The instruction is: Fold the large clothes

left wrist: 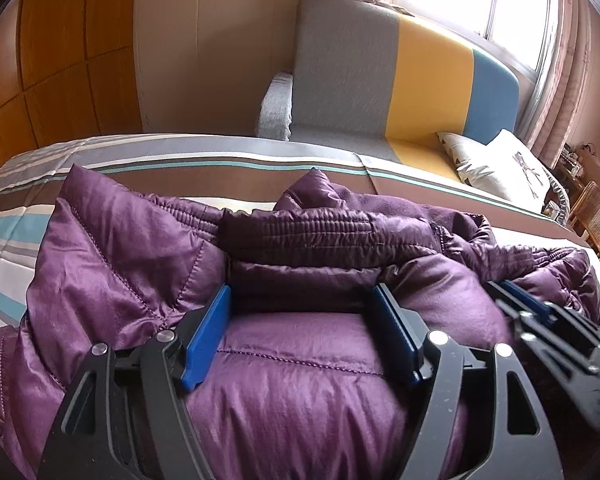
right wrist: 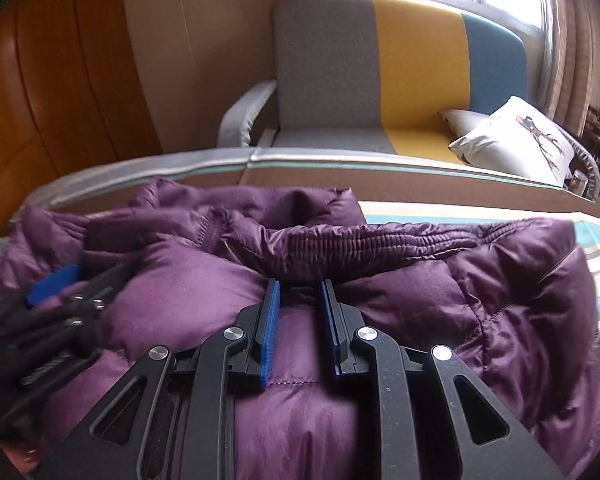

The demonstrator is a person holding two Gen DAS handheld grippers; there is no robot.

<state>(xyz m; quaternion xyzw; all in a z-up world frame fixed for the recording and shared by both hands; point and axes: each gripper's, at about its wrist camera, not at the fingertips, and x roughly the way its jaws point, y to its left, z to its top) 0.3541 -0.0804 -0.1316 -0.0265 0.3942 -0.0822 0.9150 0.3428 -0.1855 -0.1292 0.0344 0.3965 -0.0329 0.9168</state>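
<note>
A purple puffer jacket (left wrist: 300,380) lies bunched on the striped bedspread (left wrist: 16,216). The left gripper (left wrist: 304,304) hovers over its middle, jaws wide and gripping nothing. Just beside it, the right gripper (right wrist: 300,296) stands over the jacket with jaws narrowly parted; whether they pinch fabric I cannot tell.

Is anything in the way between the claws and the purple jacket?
No, nothing visible. The left claw and the right claw both sit right over the purple jacket on the striped bed.

Purple quilted jacket (left wrist: 284,380), striped bedspread (left wrist: 16,216), grey-yellow-blue sofa (left wrist: 400,80), blue fingers (left wrist: 208,336)
</note>
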